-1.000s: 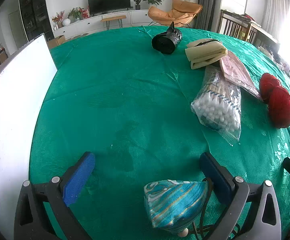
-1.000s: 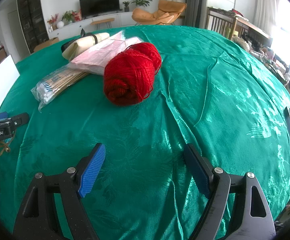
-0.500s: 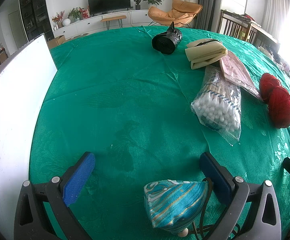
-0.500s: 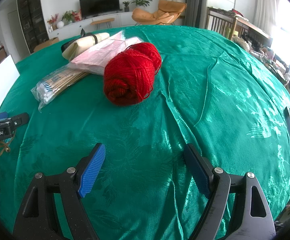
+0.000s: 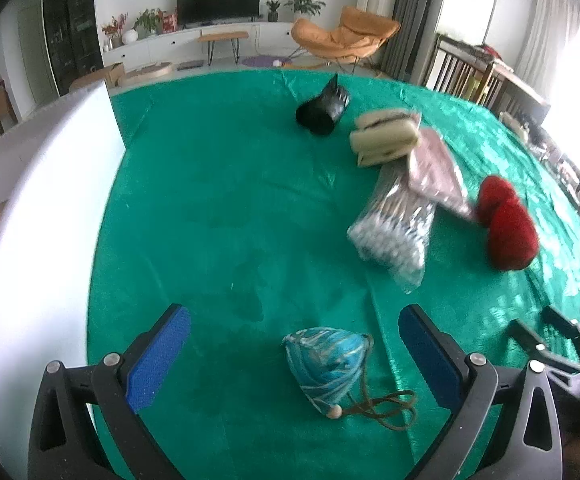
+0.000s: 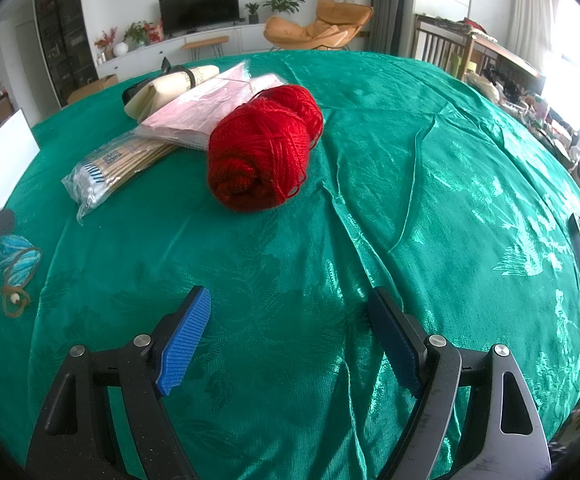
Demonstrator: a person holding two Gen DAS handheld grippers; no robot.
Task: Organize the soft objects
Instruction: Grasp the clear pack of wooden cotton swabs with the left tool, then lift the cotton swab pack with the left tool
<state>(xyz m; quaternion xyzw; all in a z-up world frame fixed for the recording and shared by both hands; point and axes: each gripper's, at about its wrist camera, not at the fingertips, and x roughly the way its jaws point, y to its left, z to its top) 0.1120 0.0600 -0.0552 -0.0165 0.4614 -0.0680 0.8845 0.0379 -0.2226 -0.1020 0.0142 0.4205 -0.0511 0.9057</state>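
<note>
The left gripper [image 5: 294, 354] has pulled back and lifted from where it sat 1 second ago, fingers spread wide and holding nothing. The turquoise drawstring pouch [image 5: 328, 368] lies free on the green tablecloth [image 5: 217, 200] between them, cord [image 5: 386, 410] and bead now fully showing. That reads as a release or a reset, not a grab. Over to the right gripper [image 6: 290, 336]: unmoved, fingers apart and empty, aimed at the red yarn ball [image 6: 261, 152] well ahead. Beside the yarn lie the cotton swab bag [image 6: 117, 166] and a pink packet [image 6: 201, 114]. The white box [image 5: 29, 200] waits at the left.
</note>
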